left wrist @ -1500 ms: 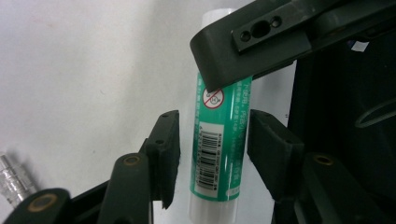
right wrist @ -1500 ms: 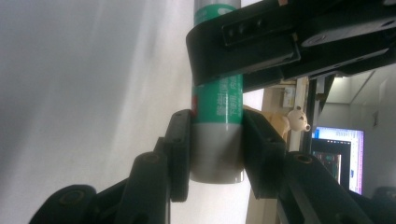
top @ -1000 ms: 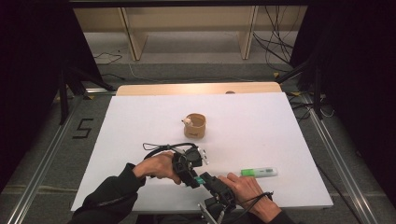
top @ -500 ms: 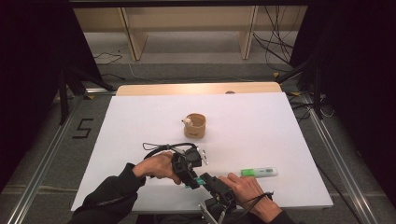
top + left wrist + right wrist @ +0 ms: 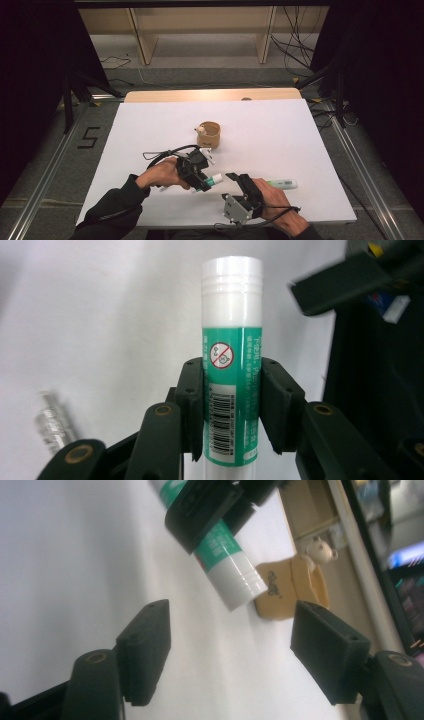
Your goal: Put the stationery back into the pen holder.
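Left tongs [image 5: 200, 176]: clamped on the glue stick [image 5: 231, 365], held just above the tabletop [image 5: 310, 150]
Glue stick: white end pointed toward the right tongs [image 5: 230, 652]; might have twisted in the pads if bumped
Right tongs: jaws had just been opening, nothing between them
Risk: a hasty re-approach could have knocked the stick loose toward the tan cup [image 5: 209, 135]
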